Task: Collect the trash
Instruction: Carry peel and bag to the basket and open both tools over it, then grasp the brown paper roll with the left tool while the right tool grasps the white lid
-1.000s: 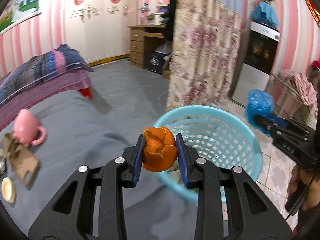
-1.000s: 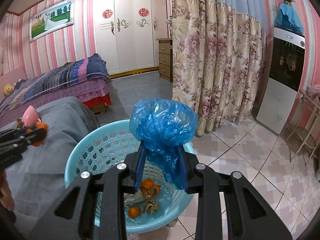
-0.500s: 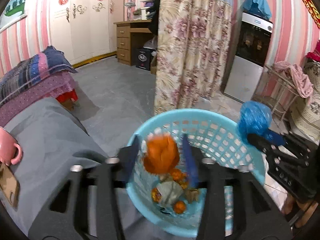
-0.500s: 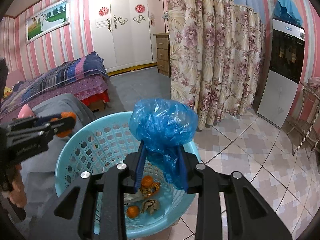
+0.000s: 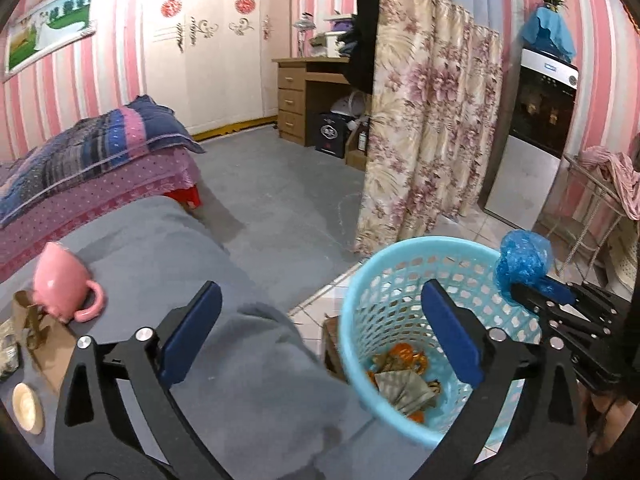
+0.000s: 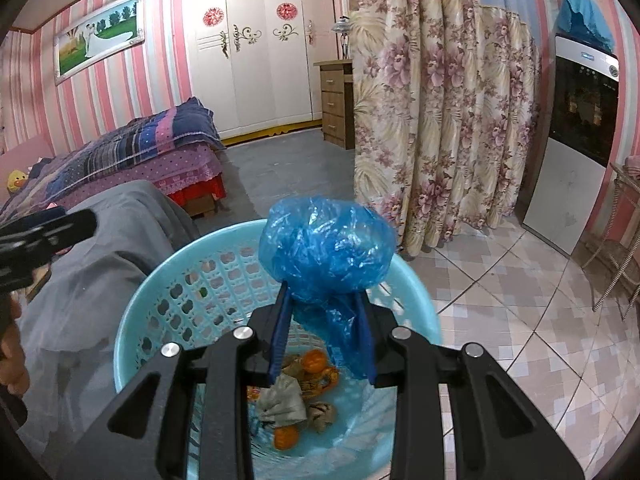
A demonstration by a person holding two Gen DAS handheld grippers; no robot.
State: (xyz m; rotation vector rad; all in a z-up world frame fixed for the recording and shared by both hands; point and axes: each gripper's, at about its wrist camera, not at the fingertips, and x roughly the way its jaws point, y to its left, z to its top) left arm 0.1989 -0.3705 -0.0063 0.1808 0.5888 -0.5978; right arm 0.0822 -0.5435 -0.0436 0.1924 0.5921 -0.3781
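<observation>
One crumpled blue plastic bag sits clamped in your right tongs above the single light-blue basket, which holds orange peels and scraps. Your left tongs, jaws just opened wide, hold nothing. One pink mug rests on the grey tabletop.

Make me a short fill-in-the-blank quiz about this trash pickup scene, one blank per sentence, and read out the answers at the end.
1. The right gripper is shut on a crumpled plastic bag whose colour is ____.
2. The left gripper stands open with ____ between its fingers.
3. The orange peels lie at the bottom of the light blue ____.
4. The pink mug lies on the ____ cloth.

Answers: blue; nothing; basket; grey
</observation>
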